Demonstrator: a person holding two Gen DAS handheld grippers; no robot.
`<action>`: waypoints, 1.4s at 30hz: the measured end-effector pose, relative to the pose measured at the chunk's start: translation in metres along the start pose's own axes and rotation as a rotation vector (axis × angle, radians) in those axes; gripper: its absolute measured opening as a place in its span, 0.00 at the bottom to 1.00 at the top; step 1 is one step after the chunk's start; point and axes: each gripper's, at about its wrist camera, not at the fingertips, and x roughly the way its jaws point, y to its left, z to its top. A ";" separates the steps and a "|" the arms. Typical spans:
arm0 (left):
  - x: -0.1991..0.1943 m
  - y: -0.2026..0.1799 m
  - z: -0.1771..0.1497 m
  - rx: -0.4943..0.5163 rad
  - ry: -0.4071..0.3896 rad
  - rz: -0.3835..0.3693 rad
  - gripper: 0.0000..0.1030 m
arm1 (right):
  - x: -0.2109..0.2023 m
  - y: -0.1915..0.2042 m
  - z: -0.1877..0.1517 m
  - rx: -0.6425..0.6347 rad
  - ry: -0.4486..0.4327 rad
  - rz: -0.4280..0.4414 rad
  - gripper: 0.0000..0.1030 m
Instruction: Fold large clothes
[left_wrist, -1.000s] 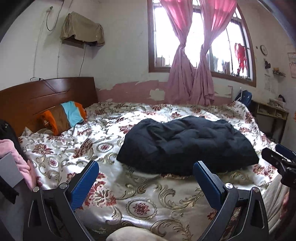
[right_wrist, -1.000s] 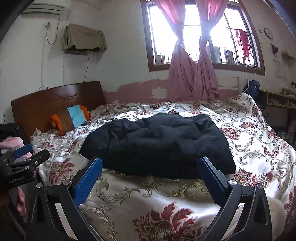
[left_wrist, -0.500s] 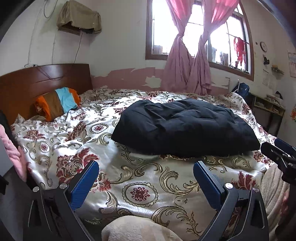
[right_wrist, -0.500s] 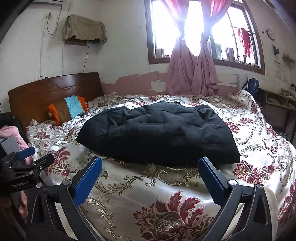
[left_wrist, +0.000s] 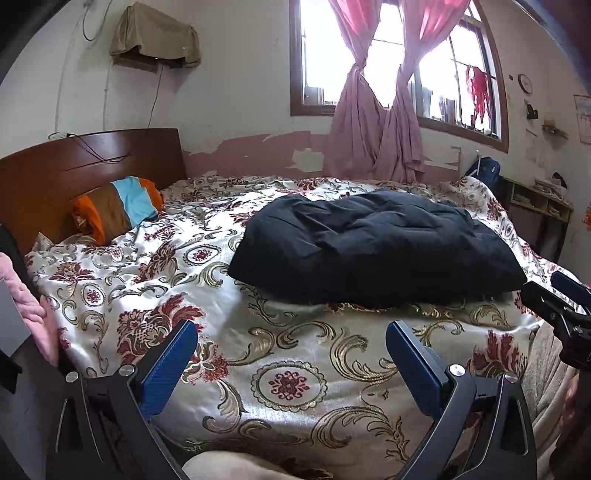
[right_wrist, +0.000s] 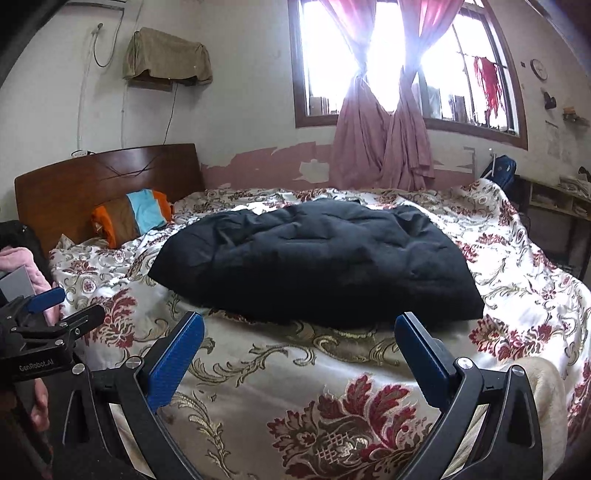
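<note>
1. Bottom of the left wrist frame: the left gripper (left_wrist: 291, 332) has its blue fingers spread wide, nothing between them, hanging over the near edge of the floral bedspread (left_wrist: 288, 384).
2. Same story at the bottom of the right wrist frame: the right gripper (right_wrist: 299, 325) is spread wide and empty above the bedspread (right_wrist: 332, 406).
3. Each tool peeks into the other's frame: the right gripper (left_wrist: 557, 295) at the right edge of the left view, the left gripper (right_wrist: 55, 306) at the left edge of the right view.
4. Middle of both frames: the black padded jacket (left_wrist: 373, 251) lies in a puffy, rumpled bundle on the bedspread, just beyond the fingertips and not touched by either tool. In the right view the jacket (right_wrist: 317, 262) sits dead centre.
5. Left of centre, further back: a striped pillow (left_wrist: 118, 210), orange, brown and blue, leans against the wooden headboard (left_wrist: 74, 166).
6. Top of frame, far wall: knotted pink curtains (left_wrist: 373, 122) hang in the bright window (left_wrist: 317, 55), and a cloth-covered shelf (left_wrist: 155, 37) sits upper left.
</note>
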 end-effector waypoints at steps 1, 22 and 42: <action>0.001 -0.001 -0.001 0.003 0.002 -0.001 1.00 | 0.000 -0.001 -0.002 0.003 0.001 0.000 0.98; 0.001 0.002 -0.016 -0.016 -0.012 0.001 1.00 | -0.007 -0.008 -0.019 0.024 -0.045 -0.006 0.98; -0.004 -0.014 -0.014 -0.041 -0.053 0.004 1.00 | 0.004 -0.018 -0.022 -0.022 -0.051 0.064 0.98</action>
